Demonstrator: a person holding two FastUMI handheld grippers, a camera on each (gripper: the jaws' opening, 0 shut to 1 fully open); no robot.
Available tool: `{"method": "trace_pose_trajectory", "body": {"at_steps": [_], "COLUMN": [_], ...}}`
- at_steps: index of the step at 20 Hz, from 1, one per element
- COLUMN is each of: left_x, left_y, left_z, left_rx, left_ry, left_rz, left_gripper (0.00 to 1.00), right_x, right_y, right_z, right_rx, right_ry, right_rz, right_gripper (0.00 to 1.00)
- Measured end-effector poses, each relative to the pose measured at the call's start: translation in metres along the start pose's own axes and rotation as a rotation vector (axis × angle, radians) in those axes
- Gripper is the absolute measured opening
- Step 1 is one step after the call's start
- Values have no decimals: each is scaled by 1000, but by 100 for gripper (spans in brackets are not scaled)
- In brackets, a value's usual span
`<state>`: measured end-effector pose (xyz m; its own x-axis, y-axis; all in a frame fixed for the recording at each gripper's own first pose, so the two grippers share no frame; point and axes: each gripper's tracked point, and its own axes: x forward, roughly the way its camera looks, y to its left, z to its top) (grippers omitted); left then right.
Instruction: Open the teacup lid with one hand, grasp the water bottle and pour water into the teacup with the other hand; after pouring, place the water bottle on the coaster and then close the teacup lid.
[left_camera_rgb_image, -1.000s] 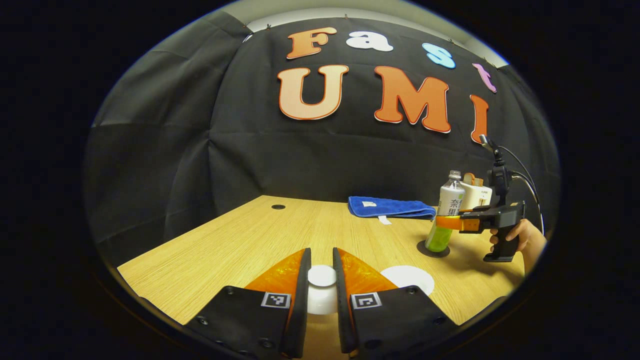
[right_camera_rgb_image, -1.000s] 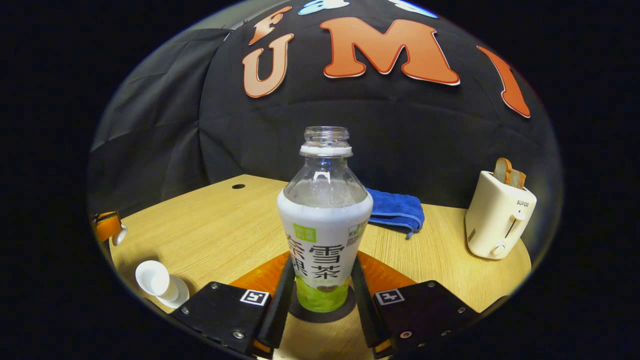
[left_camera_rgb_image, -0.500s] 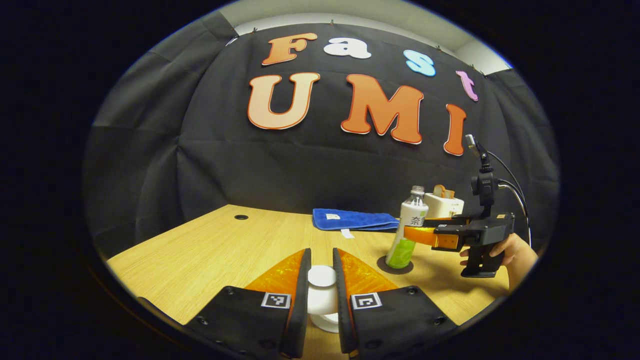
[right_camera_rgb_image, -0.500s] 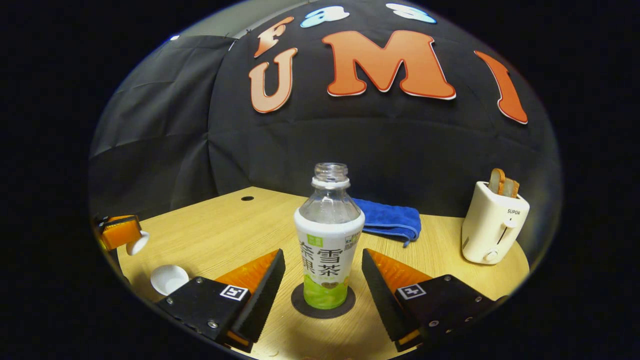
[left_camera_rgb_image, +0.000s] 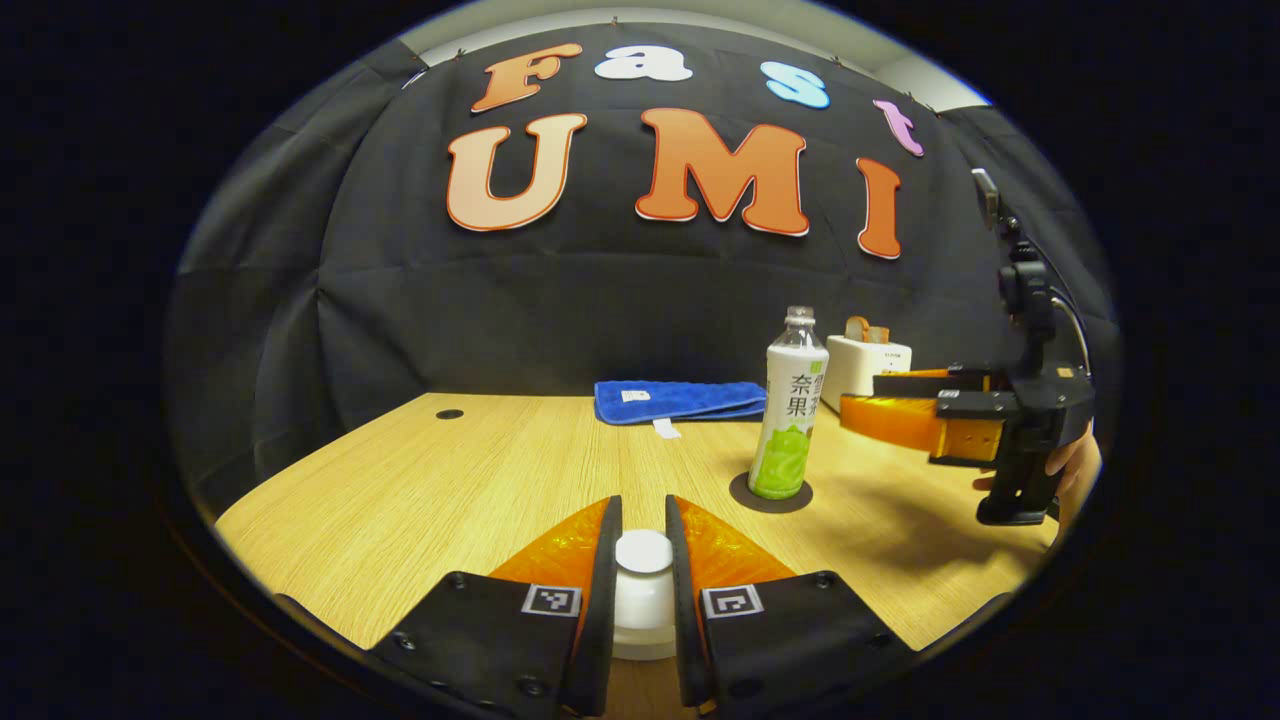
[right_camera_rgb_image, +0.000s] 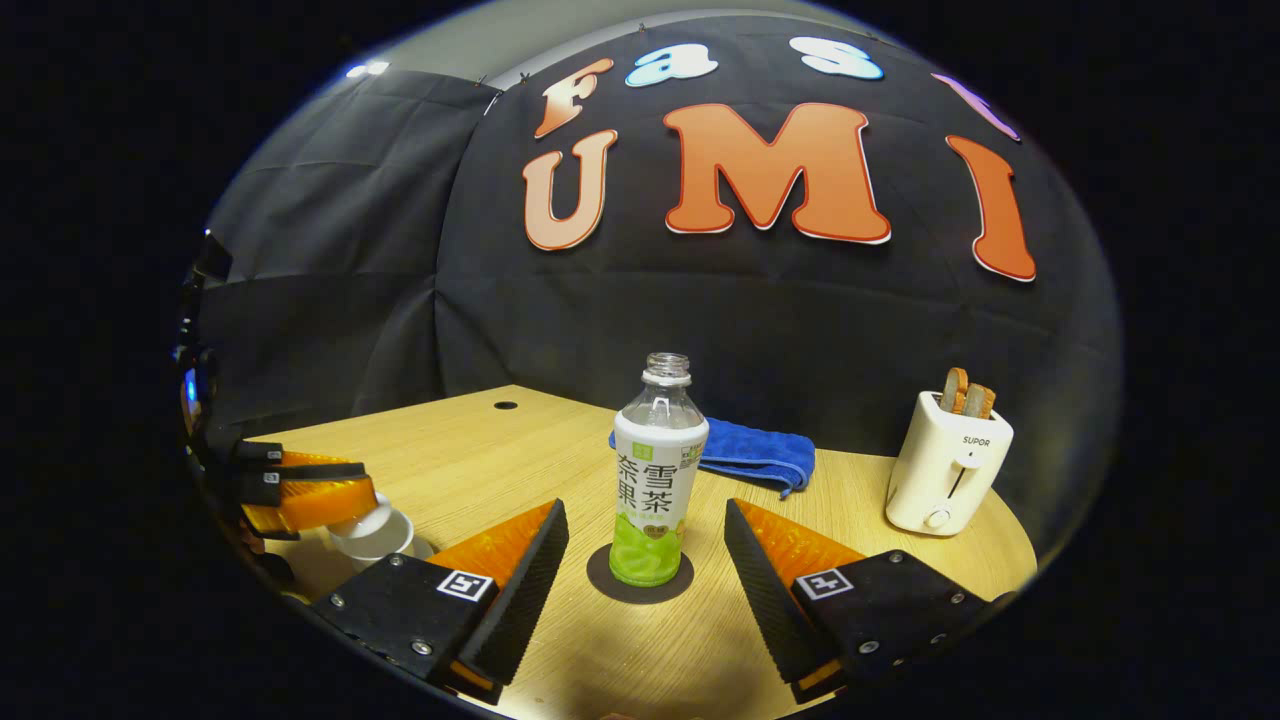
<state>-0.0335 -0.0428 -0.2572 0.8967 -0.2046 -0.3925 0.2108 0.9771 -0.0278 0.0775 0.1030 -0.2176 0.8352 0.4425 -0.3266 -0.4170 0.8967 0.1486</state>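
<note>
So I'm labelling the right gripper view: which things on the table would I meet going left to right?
White teacup under the left gripper → clear plastic water bottle on its dark round coaster → folded blue cloth → cream toaster holding toast.

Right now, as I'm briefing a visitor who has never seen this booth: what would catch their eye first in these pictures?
Probably the water bottle, upright and uncapped on its dark coaster mid-table, with the right gripper open and clear of it on either side. Next, the left gripper, its jaws shut on the white teacup lid near the table's front edge. Behind stand a blue towel and a cream toaster holding toast.
</note>
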Motion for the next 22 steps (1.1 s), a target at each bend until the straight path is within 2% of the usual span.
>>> {"method": "trace_pose_trajectory", "body": {"at_steps": [5,7,9,16,17,18,19,20,22], "left_x": [3,4,7,5,2,2,-1,-3,-7], "left_y": [-2,-1,-1,1,5,9,12,15,19], "left_z": [-19,-20,-19,-12,-3,4,10,16,30], "left_rx": [9,8,8,6,11,21,37,51,51], "left_ry": [50,46,48,21,-3,-25,-35,-40,-60], "left_rz": [16,24,27,45,60,76,91,102,123], "left_gripper": [30,29,32,34,39,51,55,65,72], "right_x": [-20,-26,-32,-54,-58,-61,-65,-71,-80], "right_y": [-6,-8,-9,-17,-18,-19,-21,-26,-34], "right_z": [6,5,5,13,16,19,23,25,34], "right_rx": [18,26,33,55,53,45,34,19,-5], "right_ry": [-33,-41,-44,-88,-97,-107,-115,-123,-146], "right_rz": [-7,-7,-12,-27,-34,-40,-61,-88,-143], "right_gripper": [94,94,94,94,94,94,94,94,95]}}
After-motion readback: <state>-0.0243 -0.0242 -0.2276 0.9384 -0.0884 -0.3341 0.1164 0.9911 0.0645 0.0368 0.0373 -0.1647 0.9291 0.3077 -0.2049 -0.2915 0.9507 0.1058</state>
